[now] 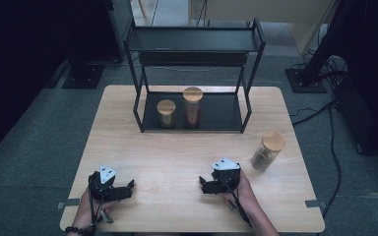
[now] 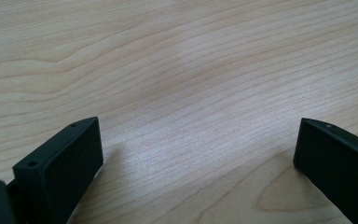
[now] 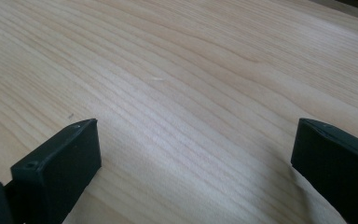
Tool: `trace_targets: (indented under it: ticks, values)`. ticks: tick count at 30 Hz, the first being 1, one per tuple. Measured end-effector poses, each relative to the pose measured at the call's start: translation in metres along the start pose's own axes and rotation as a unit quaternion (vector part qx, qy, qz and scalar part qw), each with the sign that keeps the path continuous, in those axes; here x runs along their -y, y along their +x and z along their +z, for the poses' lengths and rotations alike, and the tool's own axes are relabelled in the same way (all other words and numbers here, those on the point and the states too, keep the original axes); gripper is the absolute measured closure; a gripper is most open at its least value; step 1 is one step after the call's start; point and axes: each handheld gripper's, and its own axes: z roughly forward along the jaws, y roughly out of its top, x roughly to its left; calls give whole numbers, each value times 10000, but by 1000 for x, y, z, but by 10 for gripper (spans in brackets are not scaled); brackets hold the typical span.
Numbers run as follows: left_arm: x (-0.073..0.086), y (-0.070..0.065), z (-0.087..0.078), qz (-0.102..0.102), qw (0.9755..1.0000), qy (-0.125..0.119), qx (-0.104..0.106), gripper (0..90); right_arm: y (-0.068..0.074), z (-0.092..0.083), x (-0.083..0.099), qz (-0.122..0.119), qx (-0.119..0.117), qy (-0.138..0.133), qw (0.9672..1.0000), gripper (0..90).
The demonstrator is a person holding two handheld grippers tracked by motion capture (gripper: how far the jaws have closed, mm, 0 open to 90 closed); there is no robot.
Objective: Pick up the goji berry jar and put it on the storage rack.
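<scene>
Both grippers rested low over the wooden table (image 1: 177, 147) near its front edge. The left gripper (image 1: 128, 189) was close to the front left corner, and its jaws stood wide apart over bare wood. The right gripper (image 1: 204, 184) was near the middle of the front edge, its jaws also wide apart and holding nothing. The nearest jar, a glass jar with a wooden lid (image 1: 267, 151), stood by the right edge, near the right gripper but not touching it. Two more lidded jars (image 1: 179, 110) stood on the lower level of a black shelf rack (image 1: 194, 42) at the back edge.
</scene>
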Motion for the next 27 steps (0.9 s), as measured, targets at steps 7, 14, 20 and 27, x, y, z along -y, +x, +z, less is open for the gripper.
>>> trace_targets:
  ticks: [7, 14, 20, 27]
  values:
    - [0, 0, 0, 21, 10000, -4, -15, 15, -3, -8, 8, -11, 31, -6, 10000, 10]
    - [0, -1, 0, 28, 10000, -23, -37, 15, -7, -17, 15, 15, 69, -23, 10000, 10]
    - [0, -1, 0, 26, 10000, -24, -40, 15, -11, -22, 20, 21, 102, -20, 9999, 10]
    - [0, -1, 0, 30, 10000, -22, -42, 15, -19, -30, 28, 25, 182, 10, 9998, 10]
